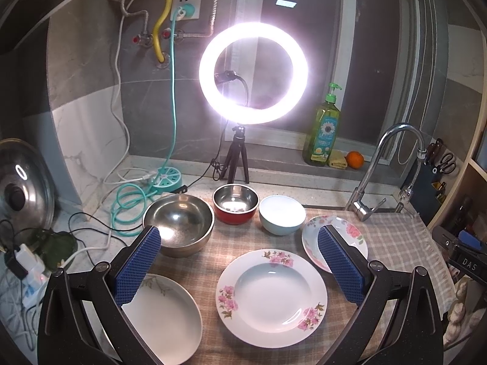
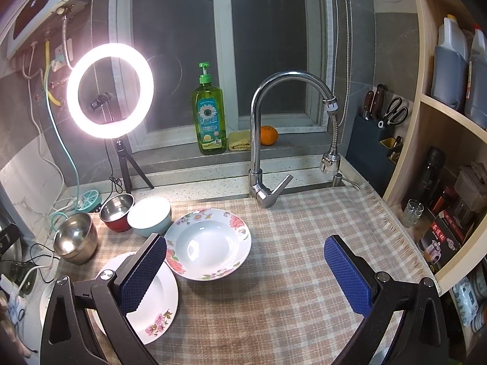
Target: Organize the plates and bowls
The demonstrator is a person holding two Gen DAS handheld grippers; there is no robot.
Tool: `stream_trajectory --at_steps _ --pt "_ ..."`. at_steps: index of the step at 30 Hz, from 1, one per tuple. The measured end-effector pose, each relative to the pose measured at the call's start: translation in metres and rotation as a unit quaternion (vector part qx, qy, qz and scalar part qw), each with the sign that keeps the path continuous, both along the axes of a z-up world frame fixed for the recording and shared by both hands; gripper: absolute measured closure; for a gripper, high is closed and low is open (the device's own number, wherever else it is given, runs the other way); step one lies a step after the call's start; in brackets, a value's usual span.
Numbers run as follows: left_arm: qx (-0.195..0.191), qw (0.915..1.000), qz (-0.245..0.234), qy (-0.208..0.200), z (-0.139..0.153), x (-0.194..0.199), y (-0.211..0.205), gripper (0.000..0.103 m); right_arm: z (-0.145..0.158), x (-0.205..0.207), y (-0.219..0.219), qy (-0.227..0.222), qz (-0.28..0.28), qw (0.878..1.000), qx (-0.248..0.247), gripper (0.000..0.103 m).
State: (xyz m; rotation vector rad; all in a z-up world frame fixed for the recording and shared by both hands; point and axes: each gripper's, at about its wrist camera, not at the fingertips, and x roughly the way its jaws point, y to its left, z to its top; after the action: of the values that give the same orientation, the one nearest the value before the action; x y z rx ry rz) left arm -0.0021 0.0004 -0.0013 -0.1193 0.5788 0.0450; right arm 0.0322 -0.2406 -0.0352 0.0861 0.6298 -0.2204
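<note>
I'm looking at three plates and three bowls spread on the checked cloth (image 2: 289, 258) that covers the bench. The pink-flowered plate (image 1: 271, 296) lies flat in the middle of my left view, right between the pads of the left tongs (image 1: 239, 263), which hang above it spread wide and grip nothing. To its left lies a plain white plate with a green sprig (image 1: 164, 319), partly hidden by the left pad, and behind to the right sits the deep plate with red roses (image 1: 334, 228), its rim partly covered by the right pad. In the back row I see the big steel bowl (image 1: 179, 223), then the red bowl with a steel inside (image 1: 235, 203), then the pale blue bowl (image 1: 282, 214), close together in a line. From the right view the rose plate (image 2: 208, 243) sits just ahead of the left pad of the right tongs (image 2: 245, 266), which are wide apart too and carry nothing, over bare cloth. Further out, the ring light (image 1: 253, 73) glares on its tripod behind the bowls, the green soap bottle (image 2: 209, 115) and an orange (image 2: 268, 135) stand on the window sill, and the faucet (image 2: 274, 127) arches over the cloth's far edge. A pot lid (image 1: 21, 185) leans at far left.
</note>
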Motion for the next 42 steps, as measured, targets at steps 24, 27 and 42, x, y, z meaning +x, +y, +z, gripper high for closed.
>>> stream_trajectory --at_steps 24,27,42 --pt "-0.001 1.0000 -0.001 -0.001 0.0001 -0.0027 -0.0009 0.001 -0.0023 -0.0024 0.0047 0.001 0.001 1.000 0.001 0.000" --pt "-0.001 1.0000 -0.001 0.000 0.0003 -0.0028 -0.0014 0.001 -0.0021 -0.0021 0.0043 0.002 0.002 1.000 0.000 0.000" --pt "-0.002 1.0000 -0.002 0.003 -0.0030 -0.0042 0.0002 0.001 -0.0057 -0.0013 0.0083 0.006 0.002 1.000 0.000 0.000"
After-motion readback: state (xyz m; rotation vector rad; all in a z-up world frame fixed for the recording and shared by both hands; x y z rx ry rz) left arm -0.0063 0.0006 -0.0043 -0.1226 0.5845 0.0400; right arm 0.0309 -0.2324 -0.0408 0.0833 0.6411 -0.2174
